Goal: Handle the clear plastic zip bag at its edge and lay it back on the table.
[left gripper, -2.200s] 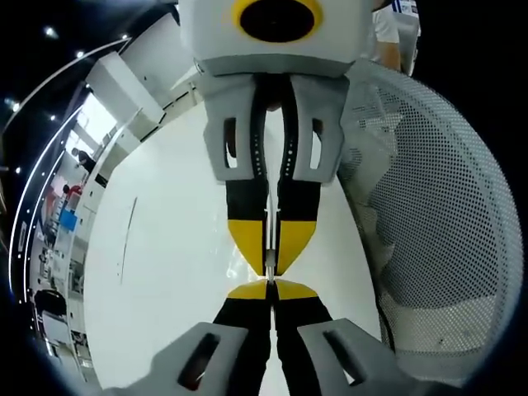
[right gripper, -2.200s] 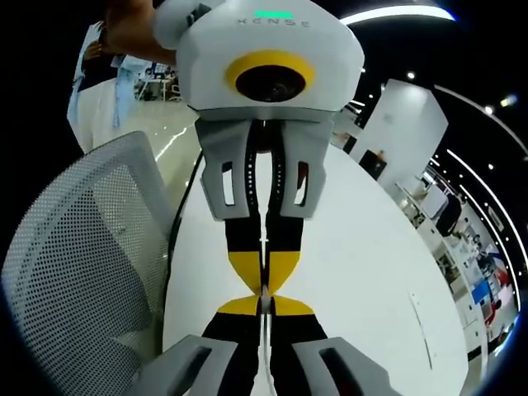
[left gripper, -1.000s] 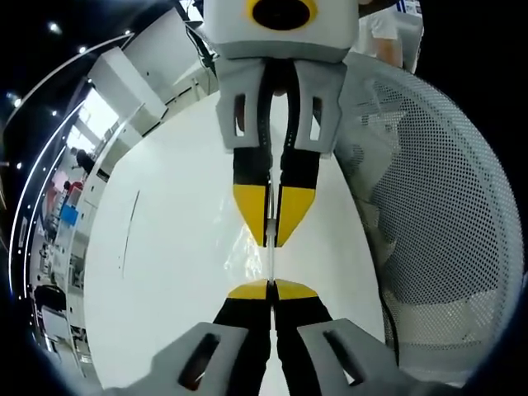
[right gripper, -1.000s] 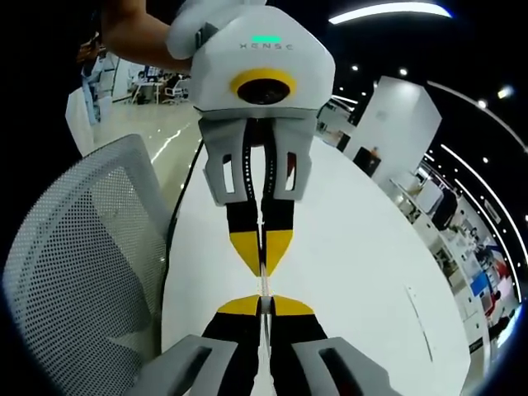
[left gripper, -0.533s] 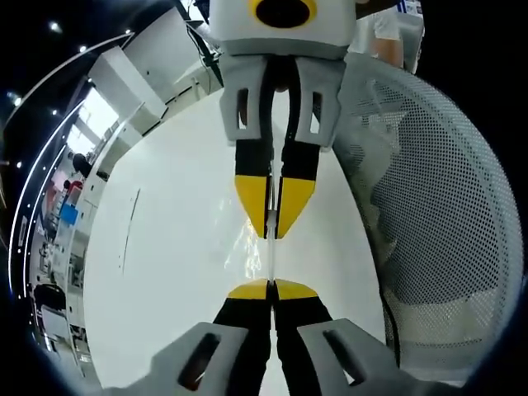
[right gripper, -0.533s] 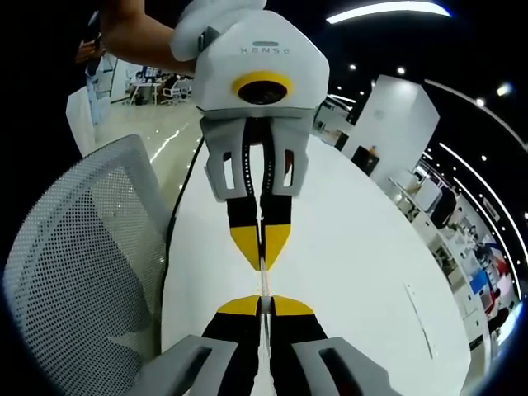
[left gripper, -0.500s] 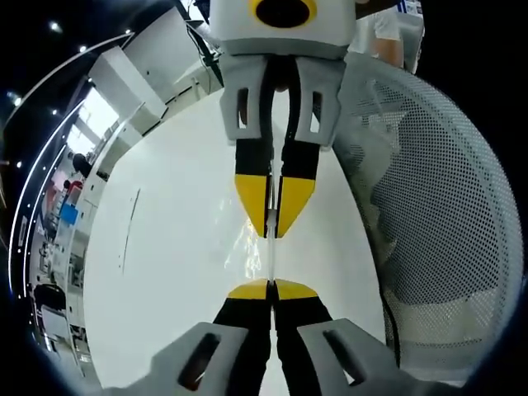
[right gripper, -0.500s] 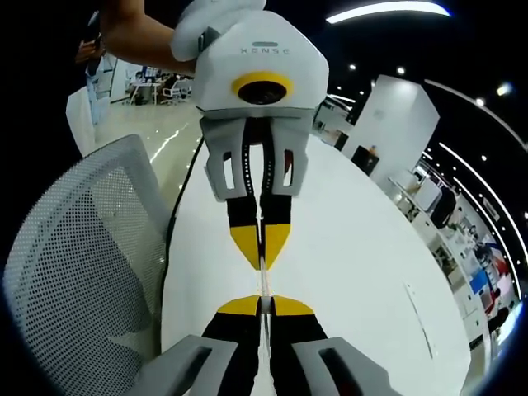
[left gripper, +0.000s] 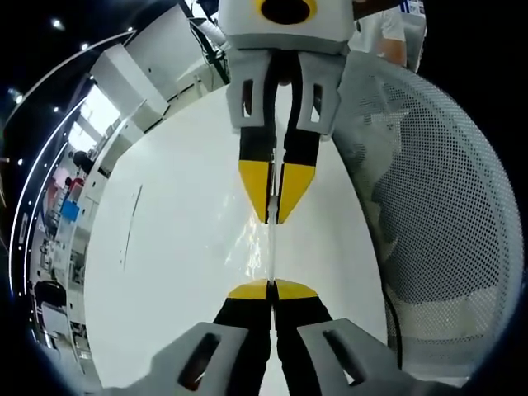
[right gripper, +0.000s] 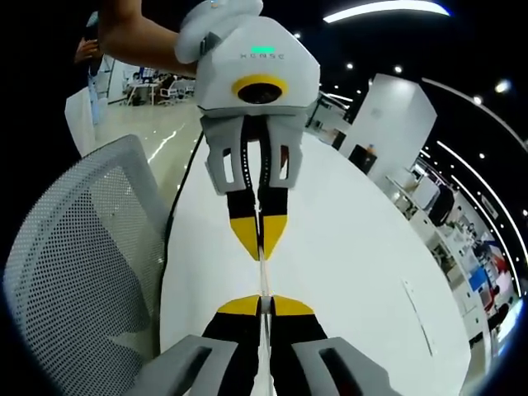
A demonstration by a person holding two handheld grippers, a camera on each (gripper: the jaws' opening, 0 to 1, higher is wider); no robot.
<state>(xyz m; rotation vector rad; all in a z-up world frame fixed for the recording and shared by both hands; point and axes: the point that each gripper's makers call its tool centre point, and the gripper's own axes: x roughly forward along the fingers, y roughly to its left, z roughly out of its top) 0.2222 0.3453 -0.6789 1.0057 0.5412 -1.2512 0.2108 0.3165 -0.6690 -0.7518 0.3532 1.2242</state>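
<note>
- my left gripper point(left gripper: 271, 285) has its jaws pressed together on the edge of the clear zip bag point(left gripper: 262, 247), which shows as a thin glossy strip rising from between the yellow tips.
- my right gripper point(right gripper: 261, 302) is clamped the same way on the bag's opposite edge, seen edge-on as a pale line point(right gripper: 261, 272) running up from its tips.
- the change: over the last couple of seconds the two grippers have drawn apart. they were nearly tip to tip; now a stretch of bag spans the gap between them.
- the bag hangs above the white table point(left gripper: 173, 247), held between both grippers and pulled fairly straight, not resting on the table as far as i can tell.
- the mesh chair point(left gripper: 437, 231) stands just beside the table's edge.
- i judge the handling part is well under way; laying the bag back down is not yet done, and i'd lower both edges together.
</note>
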